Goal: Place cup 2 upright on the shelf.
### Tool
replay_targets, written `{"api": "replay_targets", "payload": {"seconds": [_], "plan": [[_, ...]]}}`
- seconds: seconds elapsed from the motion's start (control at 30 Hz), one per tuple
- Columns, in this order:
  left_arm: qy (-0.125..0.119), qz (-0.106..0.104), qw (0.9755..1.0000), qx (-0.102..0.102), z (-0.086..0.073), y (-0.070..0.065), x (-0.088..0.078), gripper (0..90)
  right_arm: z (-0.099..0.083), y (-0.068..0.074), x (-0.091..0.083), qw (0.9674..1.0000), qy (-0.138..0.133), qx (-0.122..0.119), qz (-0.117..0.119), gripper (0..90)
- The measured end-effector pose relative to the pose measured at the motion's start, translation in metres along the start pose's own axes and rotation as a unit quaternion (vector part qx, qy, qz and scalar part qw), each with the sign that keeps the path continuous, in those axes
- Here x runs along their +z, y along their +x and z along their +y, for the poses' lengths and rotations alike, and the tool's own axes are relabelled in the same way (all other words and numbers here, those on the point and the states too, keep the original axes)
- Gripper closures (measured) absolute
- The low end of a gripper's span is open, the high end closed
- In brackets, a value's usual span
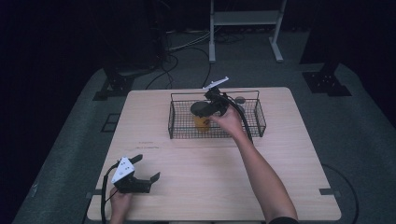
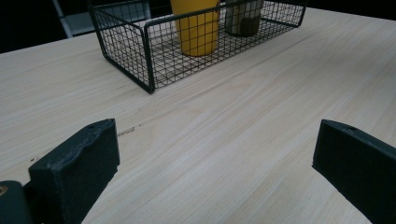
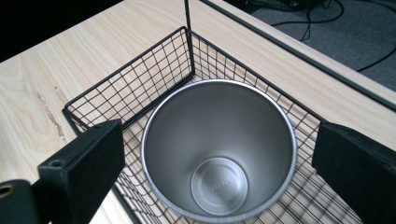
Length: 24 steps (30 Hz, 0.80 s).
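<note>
A black wire basket [image 1: 170, 119] stands at the back middle of the wooden table [image 1: 210, 186]. Upright in its left end is a cup [image 1: 201, 122], yellow outside [image 2: 198, 28] and bare steel inside [image 3: 219, 149]. My right gripper [image 1: 209, 105] hangs just above the cup's mouth and points down into it. In the right gripper view the gripper [image 3: 217, 158] is open, with one jaw on each side of the rim and neither touching it. Near the front left corner my left gripper [image 1: 147, 168] rests low over the table, open [image 2: 217, 163] with bare wood between its jaws.
A second, darker cup [image 2: 243, 18] stands in the basket beside the yellow one [image 1: 240, 100]. Beyond the table's far edge, cables [image 1: 173, 65] lie on the grey floor, with a white frame [image 1: 245, 28] and black stand feet [image 1: 327, 81].
</note>
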<state>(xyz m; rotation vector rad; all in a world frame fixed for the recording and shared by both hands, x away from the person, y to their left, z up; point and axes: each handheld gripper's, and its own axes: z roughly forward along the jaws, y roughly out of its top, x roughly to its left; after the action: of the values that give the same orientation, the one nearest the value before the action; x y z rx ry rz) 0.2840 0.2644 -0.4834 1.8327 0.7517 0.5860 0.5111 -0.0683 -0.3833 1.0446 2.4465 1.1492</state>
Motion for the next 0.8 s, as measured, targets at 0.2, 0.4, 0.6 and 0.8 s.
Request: {"api": "replay_targets", "payload": {"seconds": [0.2,0.4,0.6,0.8], "plan": [[0.001,0.000,1.0000,-0.002,0.000,-0.001,0.000,0.0,-0.004,0.004,-0.028,0.9995,-0.028,-0.011,0.010,2.1],[0.002,0.000,1.0000,0.001,0.000,-0.001,0.000,0.0,-0.014,0.002,-0.046,0.9993,-0.032,-0.014,0.010,2.1],[0.005,0.000,1.0000,0.001,0.000,-0.001,0.000,0.0,-0.024,-0.001,-0.060,0.9994,-0.025,-0.020,0.015,2.2],[0.004,0.003,1.0000,0.001,0.000,-0.001,0.001,0.0,-0.035,-0.004,-0.074,0.9991,-0.033,-0.018,0.018,2.3]]}}
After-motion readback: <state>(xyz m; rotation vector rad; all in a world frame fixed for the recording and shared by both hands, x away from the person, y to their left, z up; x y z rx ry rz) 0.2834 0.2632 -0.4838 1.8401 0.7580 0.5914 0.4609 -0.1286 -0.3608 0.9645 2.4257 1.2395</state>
